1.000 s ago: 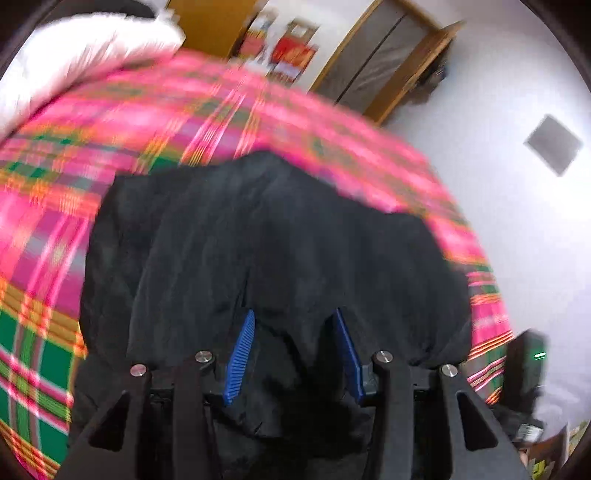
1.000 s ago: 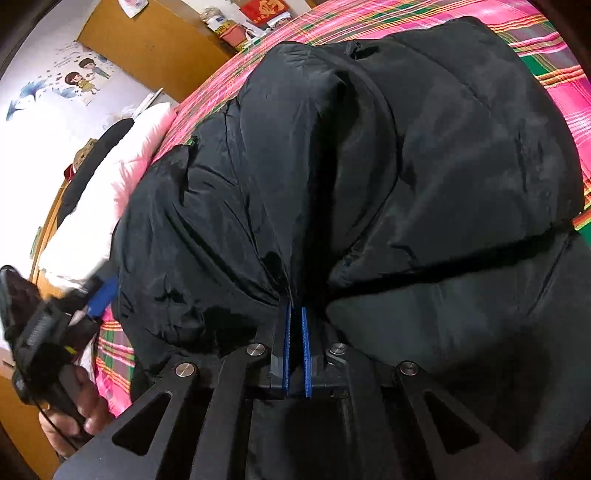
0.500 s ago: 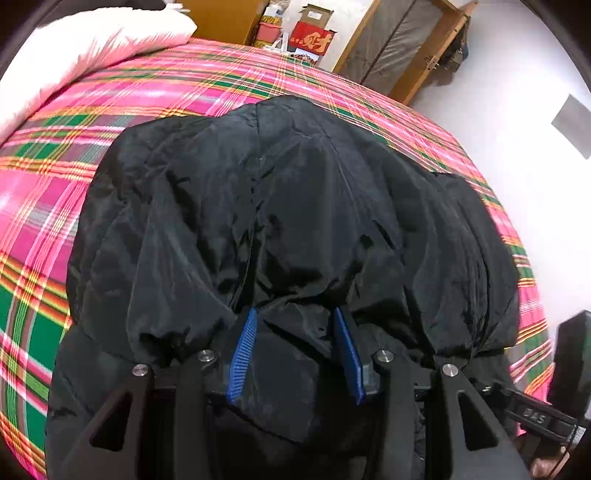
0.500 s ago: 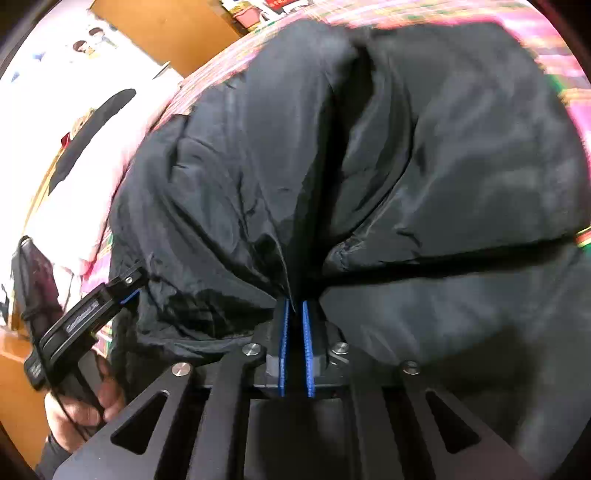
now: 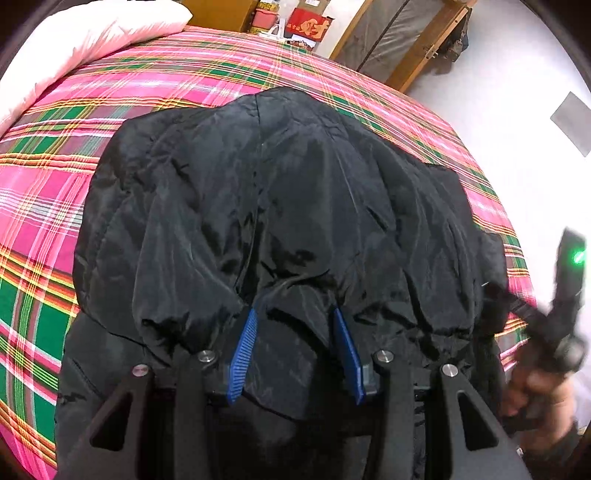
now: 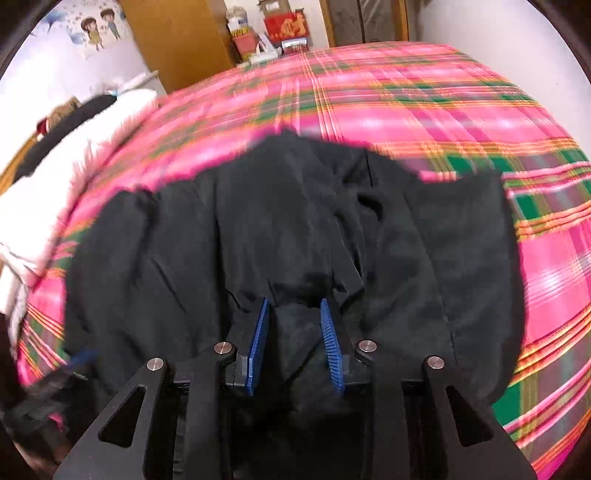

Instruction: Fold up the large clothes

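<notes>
A large black padded jacket [image 5: 280, 221] lies folded over on a pink and green plaid bedspread [image 5: 110, 96]. My left gripper [image 5: 295, 321] is open over the jacket's near edge, its blue pads apart with black fabric lying between them. In the right wrist view the same jacket [image 6: 295, 229] fills the middle, blurred. My right gripper [image 6: 293, 314] is open, its pads apart above the jacket's near fold. The right gripper also shows at the right edge of the left wrist view [image 5: 554, 314], held in a hand.
A white pillow [image 5: 92, 40] lies at the head of the bed, with a dark cushion [image 6: 74, 118] beside it. A wooden cabinet [image 6: 177, 37], red boxes [image 6: 284, 26] and a wooden door frame [image 5: 399, 37] stand beyond the bed.
My right gripper has opened and let go of the jacket fold it was pinching, and has drawn back. My left gripper stays open over the jacket's near edge.
</notes>
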